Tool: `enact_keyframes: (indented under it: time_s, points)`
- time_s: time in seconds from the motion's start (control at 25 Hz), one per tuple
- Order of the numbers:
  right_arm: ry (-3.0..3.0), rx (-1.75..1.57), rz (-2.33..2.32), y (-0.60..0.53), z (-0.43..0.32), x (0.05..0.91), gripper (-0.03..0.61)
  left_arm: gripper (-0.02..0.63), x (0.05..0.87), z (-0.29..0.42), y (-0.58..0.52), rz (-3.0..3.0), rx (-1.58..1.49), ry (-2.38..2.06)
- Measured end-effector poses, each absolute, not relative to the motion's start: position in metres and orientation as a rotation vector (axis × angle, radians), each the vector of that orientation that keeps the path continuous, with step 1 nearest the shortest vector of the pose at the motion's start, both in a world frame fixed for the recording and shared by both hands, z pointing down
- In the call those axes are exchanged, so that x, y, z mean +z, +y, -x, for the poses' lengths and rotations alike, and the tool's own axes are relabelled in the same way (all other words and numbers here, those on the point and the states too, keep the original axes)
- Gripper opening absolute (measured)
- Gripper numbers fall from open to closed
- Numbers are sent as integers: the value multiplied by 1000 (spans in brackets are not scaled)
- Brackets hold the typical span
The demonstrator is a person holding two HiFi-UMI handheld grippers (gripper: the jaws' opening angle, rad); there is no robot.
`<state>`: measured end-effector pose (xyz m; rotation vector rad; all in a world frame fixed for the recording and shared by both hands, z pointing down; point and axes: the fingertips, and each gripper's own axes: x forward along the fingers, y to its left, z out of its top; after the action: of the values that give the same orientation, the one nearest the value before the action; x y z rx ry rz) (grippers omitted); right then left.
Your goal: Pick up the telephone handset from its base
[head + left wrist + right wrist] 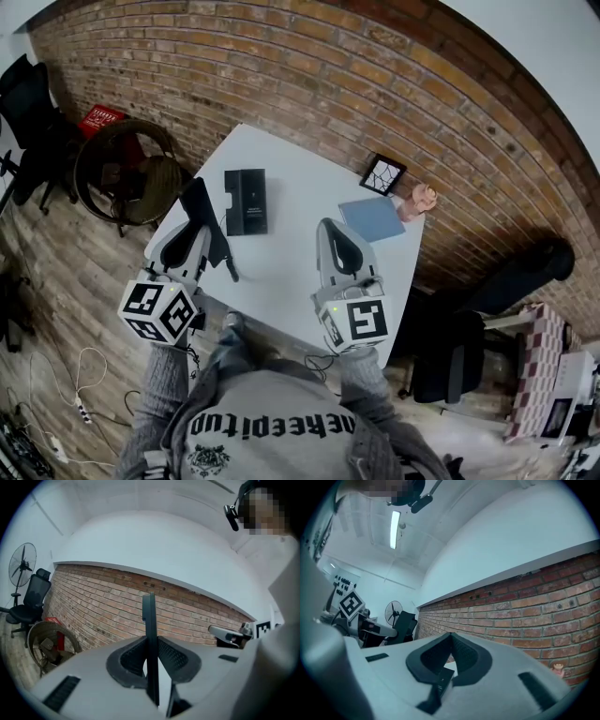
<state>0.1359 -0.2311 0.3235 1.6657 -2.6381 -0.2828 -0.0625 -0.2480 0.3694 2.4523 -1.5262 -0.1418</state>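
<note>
The black telephone base (246,200) lies flat on the white table (291,272), with no handset on it. My left gripper (201,240) is shut on the black handset (204,211), which is lifted off and held to the left of the base. In the left gripper view the handset (149,616) stands edge-on, clamped between the pads of the left gripper (151,643). My right gripper (331,228) hovers over the table to the right of the base. It is shut, with nothing in it. The right gripper view shows the right gripper (451,637) with its jaws met at the tip.
At the table's far right are a framed picture (382,174), a blue notebook (372,217) and a small pink figure (424,199). A wicker chair (127,169) stands left of the table, a black office chair (459,361) right of it. A brick wall (375,75) runs behind.
</note>
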Motion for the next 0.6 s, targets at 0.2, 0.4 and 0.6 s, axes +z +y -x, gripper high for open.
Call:
enact_keyframes:
  time_s: [0.2,0.4,0.6]
  points:
    - [-2633,-304,-1662,-219,-141,319,5,67,359,63,-235,-2460,-165,-1571]
    - [-2634,-315,-1669,-205,-148,317,5,67,348,61,-221,-2469,-193,-1612]
    - [-2635,-315,-1684,-195,-158,316,5,67,339,56,-208,-2487,-195,-1654]
